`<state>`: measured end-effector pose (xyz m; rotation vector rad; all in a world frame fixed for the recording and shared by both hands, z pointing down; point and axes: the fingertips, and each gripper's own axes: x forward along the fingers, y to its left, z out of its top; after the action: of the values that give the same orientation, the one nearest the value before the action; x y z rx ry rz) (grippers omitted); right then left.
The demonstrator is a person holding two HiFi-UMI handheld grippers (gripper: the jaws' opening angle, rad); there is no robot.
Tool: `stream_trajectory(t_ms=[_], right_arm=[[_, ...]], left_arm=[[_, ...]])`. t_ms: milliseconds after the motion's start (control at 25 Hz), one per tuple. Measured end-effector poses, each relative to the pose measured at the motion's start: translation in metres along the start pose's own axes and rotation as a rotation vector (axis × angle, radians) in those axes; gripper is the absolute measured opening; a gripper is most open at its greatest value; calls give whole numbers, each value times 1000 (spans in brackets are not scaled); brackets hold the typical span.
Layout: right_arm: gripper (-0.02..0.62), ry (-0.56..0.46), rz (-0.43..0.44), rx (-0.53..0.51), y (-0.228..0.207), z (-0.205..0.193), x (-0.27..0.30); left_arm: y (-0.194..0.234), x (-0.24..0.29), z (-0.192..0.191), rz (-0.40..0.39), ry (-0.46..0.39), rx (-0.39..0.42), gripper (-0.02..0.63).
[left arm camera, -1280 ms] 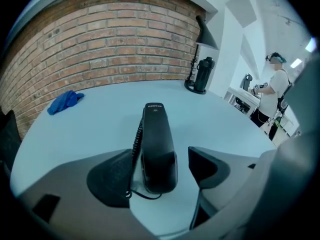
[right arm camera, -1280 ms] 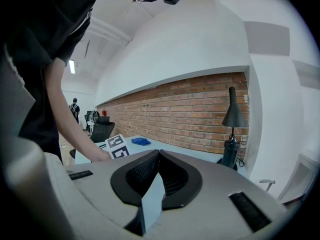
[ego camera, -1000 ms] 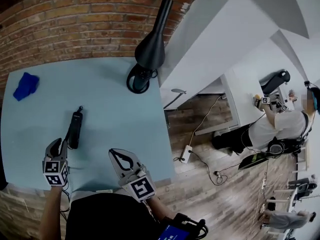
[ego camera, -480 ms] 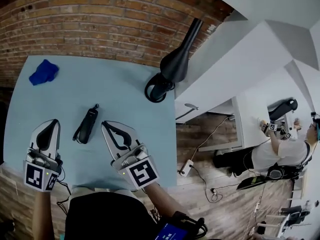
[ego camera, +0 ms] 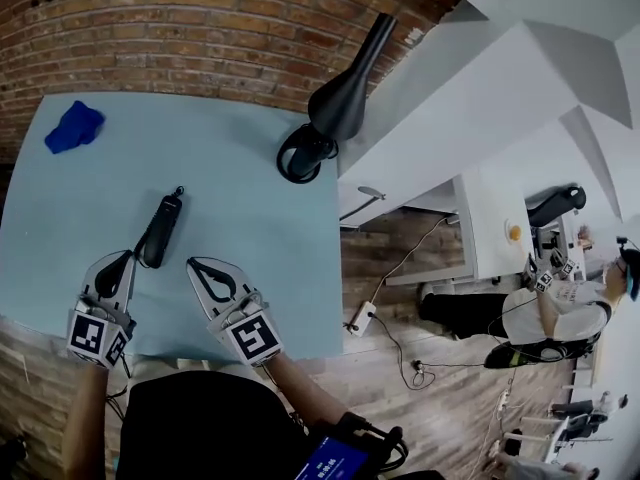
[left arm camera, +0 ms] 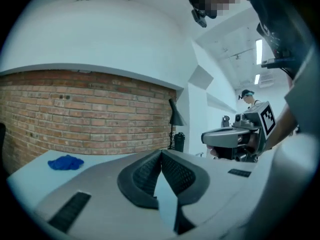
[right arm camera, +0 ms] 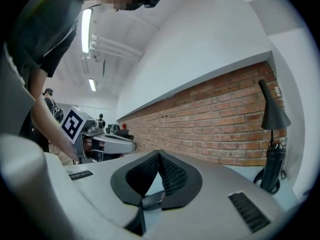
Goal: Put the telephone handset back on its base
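Note:
The black telephone handset [ego camera: 162, 230] lies flat on the light blue table [ego camera: 240, 238], its thin aerial pointing away from me. My left gripper [ego camera: 122, 260] is shut on nothing, its tip just left of the handset's near end. My right gripper [ego camera: 197, 266] is shut and empty too, a little to the right of the handset. In the left gripper view the left gripper's [left arm camera: 161, 154] jaws meet at the tip and the handset is hidden below them. The right gripper [right arm camera: 159, 155] looks along the brick wall. A black upright cylinder on a ring foot [ego camera: 300, 153] stands at the table's far right.
A black cone-shaded lamp [ego camera: 340, 98] rises beside that cylinder [right arm camera: 270, 171]. A crumpled blue cloth [ego camera: 73, 126] lies at the far left corner near the brick wall [ego camera: 200, 28]. The table's right edge drops to a wooden floor with cables [ego camera: 400, 318]. People work at white desks far right.
The left jaws have come together. Both grippers have sunk lower and nearer the table's front edge, with the handset still lying between their tips.

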<state>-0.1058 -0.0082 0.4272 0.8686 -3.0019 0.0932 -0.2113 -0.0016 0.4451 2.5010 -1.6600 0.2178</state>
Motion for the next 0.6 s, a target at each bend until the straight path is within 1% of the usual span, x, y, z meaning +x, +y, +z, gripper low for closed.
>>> stream_trajectory(t_ms=[160, 320, 440, 600], right_arm=[[25, 56, 3, 12, 1, -29, -10], [23, 74, -38, 40, -5, -40, -15], [23, 87, -65, 56, -9, -45, -17], [23, 97, -77, 41, -12, -51, -24]], left_arm=[[-10, 3, -34, -23, 88, -20, 29], [-10, 7, -54, -25, 78, -36, 29], [-12, 8, -62, -30, 91, -43, 29], [-14, 10, -71, -35, 119, -42, 29]])
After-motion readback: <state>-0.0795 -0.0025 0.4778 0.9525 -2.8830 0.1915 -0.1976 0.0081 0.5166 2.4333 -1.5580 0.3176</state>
